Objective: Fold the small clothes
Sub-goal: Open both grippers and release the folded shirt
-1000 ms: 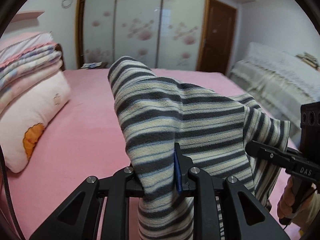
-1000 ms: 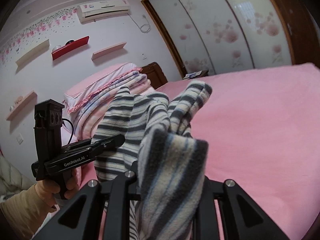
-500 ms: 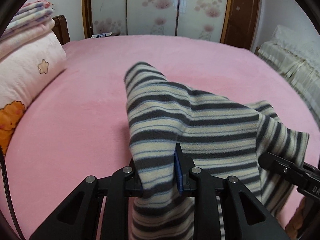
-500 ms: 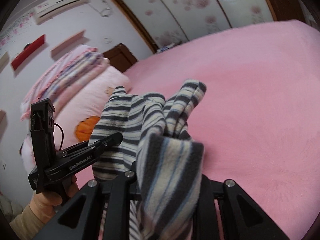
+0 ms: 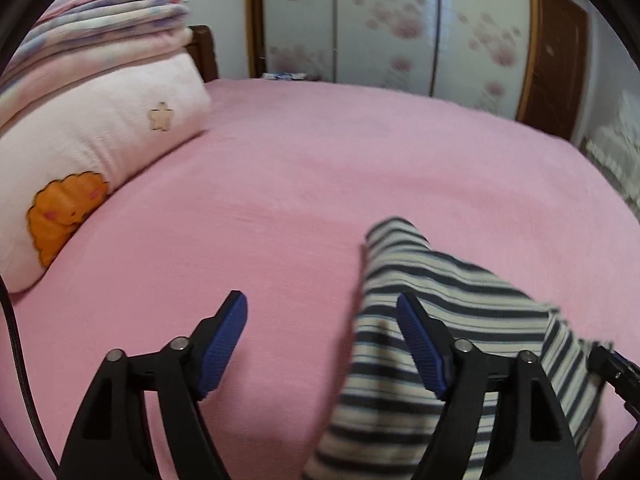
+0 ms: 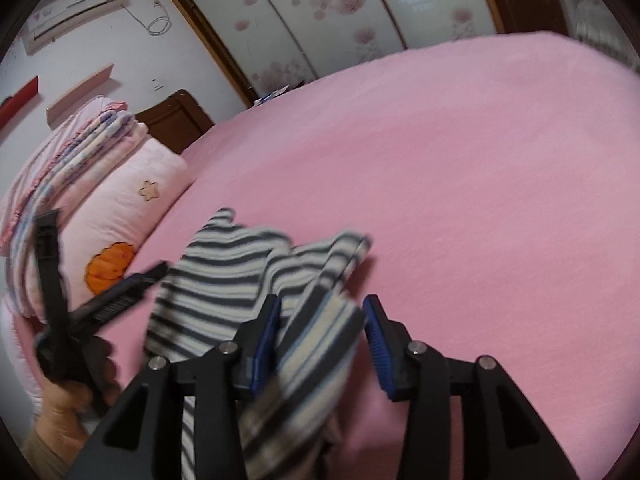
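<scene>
A small grey-and-cream striped fleece garment (image 5: 452, 320) lies on the pink bed (image 5: 320, 168), blurred by motion. My left gripper (image 5: 320, 304) is open; the cloth lies behind and beside its right finger, outside the gap. My right gripper (image 6: 322, 308) is open too, and a fold of the garment (image 6: 240, 272) sits loose between its jaws. The left gripper also shows at the left of the right wrist view (image 6: 92, 300), held by a hand. A bit of the right gripper shows at the right edge of the left wrist view (image 5: 612, 368).
A pale pink pillow with an orange patch (image 5: 92, 152) lies at the left, with folded blankets (image 5: 88, 28) stacked on it. A dark headboard (image 6: 176, 120) is behind. Sliding wardrobe doors (image 5: 400, 28) stand past the bed's far edge.
Both grippers were shut on the raised garment. They have lowered to the bed and opened, and the garment has dropped onto the sheet.
</scene>
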`<state>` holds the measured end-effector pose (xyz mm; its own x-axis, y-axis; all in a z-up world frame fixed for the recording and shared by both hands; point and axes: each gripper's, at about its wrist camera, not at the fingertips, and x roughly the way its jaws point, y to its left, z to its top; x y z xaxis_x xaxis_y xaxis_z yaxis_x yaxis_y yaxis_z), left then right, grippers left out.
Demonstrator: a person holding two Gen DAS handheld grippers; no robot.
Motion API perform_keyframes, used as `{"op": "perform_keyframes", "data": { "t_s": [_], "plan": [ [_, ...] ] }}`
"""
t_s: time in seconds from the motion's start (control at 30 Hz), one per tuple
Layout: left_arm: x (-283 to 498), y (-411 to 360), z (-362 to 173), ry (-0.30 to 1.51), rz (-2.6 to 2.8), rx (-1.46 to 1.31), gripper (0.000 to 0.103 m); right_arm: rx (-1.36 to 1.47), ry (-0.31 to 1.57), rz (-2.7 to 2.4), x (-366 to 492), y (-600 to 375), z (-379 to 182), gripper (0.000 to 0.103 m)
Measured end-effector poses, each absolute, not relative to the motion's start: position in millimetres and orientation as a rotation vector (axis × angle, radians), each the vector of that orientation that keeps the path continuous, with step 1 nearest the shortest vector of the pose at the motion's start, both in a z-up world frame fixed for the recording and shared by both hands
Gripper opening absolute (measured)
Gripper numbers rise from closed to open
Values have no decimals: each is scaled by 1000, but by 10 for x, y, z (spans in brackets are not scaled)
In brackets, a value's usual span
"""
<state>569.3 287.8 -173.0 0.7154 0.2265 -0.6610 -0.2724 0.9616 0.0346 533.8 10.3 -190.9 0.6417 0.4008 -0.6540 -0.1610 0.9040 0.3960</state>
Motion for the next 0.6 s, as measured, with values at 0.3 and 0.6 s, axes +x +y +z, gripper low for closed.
{"op": "perform_keyframes", "data": {
  "t_s": [0.3, 0.6],
  "plan": [
    [4997, 2638, -1584, 785, 181, -21, 80, 163, 816, 241, 4680, -171, -1550, 43],
    [3858, 1811, -997, 806, 1, -76, 86, 133, 834, 227, 3545, -487, -883, 43]
  ]
}}
